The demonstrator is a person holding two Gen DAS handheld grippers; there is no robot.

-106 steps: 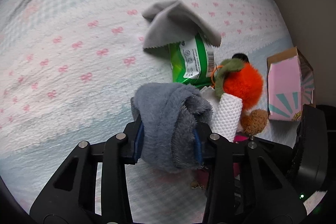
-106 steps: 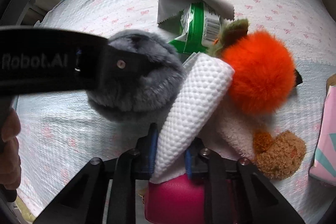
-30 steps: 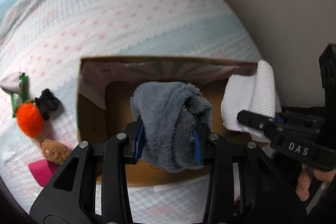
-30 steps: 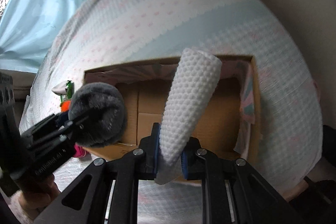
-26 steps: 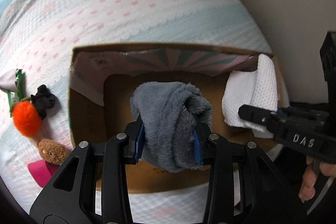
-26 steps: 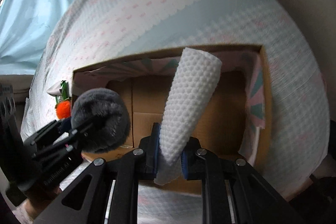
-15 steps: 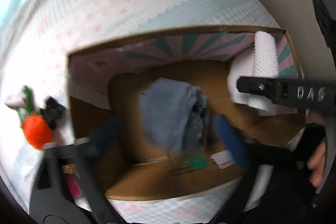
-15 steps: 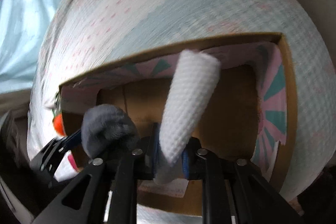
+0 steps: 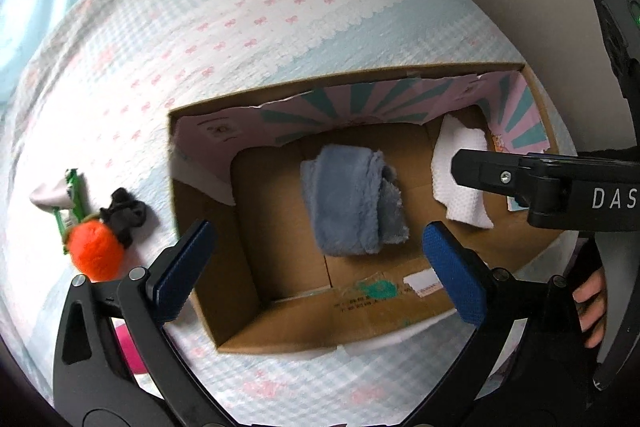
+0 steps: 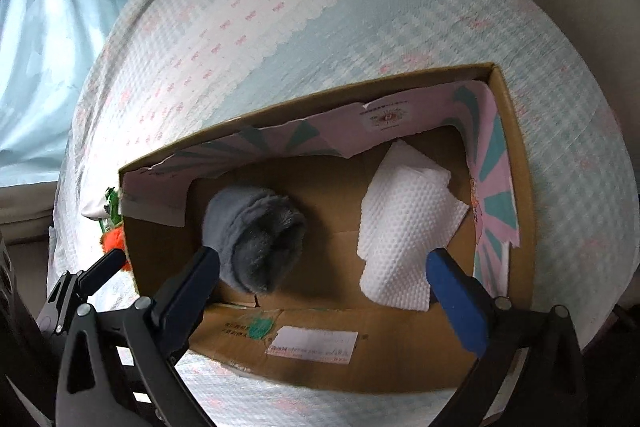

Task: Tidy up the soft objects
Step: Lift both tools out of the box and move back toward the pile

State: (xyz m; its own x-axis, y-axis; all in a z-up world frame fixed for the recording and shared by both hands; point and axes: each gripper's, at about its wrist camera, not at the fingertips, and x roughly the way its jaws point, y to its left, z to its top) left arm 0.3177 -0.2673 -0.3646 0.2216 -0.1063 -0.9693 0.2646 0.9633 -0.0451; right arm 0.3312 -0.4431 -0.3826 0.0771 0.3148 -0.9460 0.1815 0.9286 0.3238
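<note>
Both grippers – left [image 9: 320, 267] & right [image 10: 324, 291] – hover over the box [image 9: 280, 327], jaws wide, empty. Gray roll [image 9: 352, 203] lies w/ long axis toward far wall.

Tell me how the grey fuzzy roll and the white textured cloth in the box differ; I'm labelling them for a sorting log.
Colour and surface: the grey fuzzy roll is plush with long pile, the white textured cloth is dimpled like waffle weave. Shape: the roll is a bundled cylinder, the cloth lies in looser, flatter folds. Place: the roll sits mid-floor of the cardboard box, the cloth toward its right end. Both lie free, with each hand-held gripper open above.
</note>
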